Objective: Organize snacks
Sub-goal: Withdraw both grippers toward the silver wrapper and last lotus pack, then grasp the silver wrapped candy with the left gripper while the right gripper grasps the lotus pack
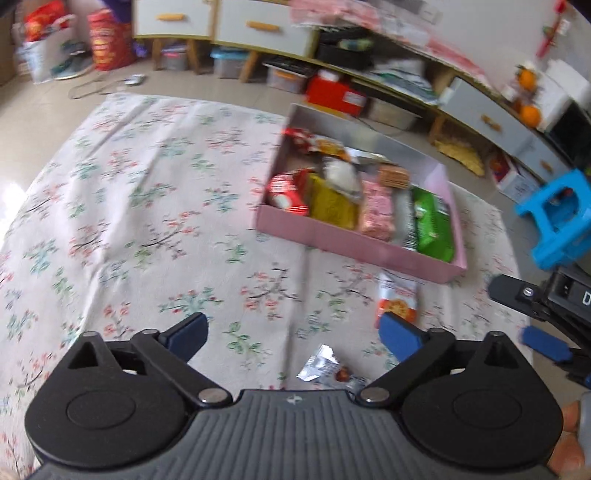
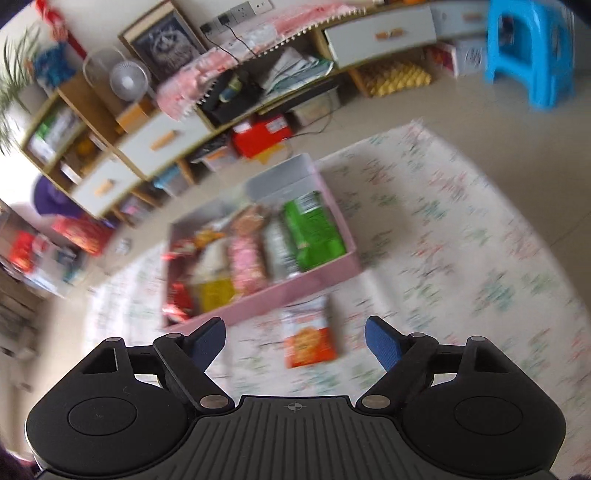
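A shallow pink box (image 1: 354,245) (image 2: 295,290) lies on a floral cloth, packed with several snack packs: red, yellow, pink, silver and green. An orange-and-white snack pack (image 1: 397,301) (image 2: 308,338) lies on the cloth just in front of the box. A small silver wrapper (image 1: 319,363) lies close under my left gripper (image 1: 293,338), which is open with nothing between its fingers. My right gripper (image 2: 295,341) is open too, hovering over the orange-and-white pack without touching it. In the left wrist view the right gripper (image 1: 532,317) shows at the right edge.
The floral cloth (image 1: 129,206) (image 2: 461,240) covers the floor. Behind the box run low cabinets (image 1: 229,22) (image 2: 155,144) with bins and a red box (image 1: 334,94) beneath. A blue plastic stool (image 1: 561,216) (image 2: 528,51) stands at the right.
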Demonstrator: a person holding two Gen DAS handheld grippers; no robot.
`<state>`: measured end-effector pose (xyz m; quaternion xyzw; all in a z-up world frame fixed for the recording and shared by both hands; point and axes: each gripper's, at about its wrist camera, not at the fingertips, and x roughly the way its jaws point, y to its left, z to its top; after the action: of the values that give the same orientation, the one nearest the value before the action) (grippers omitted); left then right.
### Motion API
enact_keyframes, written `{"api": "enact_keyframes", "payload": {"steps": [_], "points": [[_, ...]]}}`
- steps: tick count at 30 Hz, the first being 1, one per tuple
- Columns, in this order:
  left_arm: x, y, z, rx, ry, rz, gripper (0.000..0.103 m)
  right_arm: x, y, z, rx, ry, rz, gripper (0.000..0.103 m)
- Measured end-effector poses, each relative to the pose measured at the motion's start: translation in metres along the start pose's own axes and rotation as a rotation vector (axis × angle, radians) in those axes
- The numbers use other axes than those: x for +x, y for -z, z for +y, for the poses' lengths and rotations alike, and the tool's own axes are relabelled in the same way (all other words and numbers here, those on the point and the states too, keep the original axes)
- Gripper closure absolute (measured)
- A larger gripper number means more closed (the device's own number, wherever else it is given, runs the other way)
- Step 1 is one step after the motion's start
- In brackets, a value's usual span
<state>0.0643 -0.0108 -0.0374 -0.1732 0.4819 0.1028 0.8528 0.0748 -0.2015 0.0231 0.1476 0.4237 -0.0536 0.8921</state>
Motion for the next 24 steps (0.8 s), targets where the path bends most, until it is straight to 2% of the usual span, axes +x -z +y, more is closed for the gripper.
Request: {"api": "enact_keyframes", "payload": {"steps": [2,6,10,13,17,19,21,23,24], "points": [[0.01,0.008,-0.008,-0.022,-0.074,0.026,0.002,0.004,0.001,0.002,-0.041,0.03,-0.009,0.018],[0.026,0.021,-0.028,0.008,-0.097,0.056,0.002,0.019,0.002,0.0,-0.023,0.023,0.046,0.018],[0.041,0.028,-0.032,0.03,-0.032,0.115,0.004,0.022,0.004,0.0,-0.061,0.05,0.065,0.018],[0.047,0.031,-0.035,0.029,-0.084,0.108,0.011,0.021,0.003,0.0,-0.082,0.073,0.049,0.018],[0.052,0.036,-0.047,0.074,-0.018,0.125,0.013,0.018,0.0,-0.002,-0.067,0.059,0.043,0.018],[0.057,0.04,-0.054,0.09,-0.032,0.118,0.016,0.018,-0.002,-0.001,-0.077,0.043,0.046,0.018],[0.063,0.042,-0.059,0.107,-0.062,0.124,0.024,0.019,-0.001,0.003,-0.098,0.034,0.044,0.018],[0.069,0.042,-0.06,0.123,-0.069,0.135,0.042,0.021,0.0,0.007,-0.125,0.028,0.05,0.018],[0.07,0.041,-0.06,0.142,-0.077,0.134,0.044,0.024,0.001,0.008,-0.134,0.021,0.062,0.018]]}}
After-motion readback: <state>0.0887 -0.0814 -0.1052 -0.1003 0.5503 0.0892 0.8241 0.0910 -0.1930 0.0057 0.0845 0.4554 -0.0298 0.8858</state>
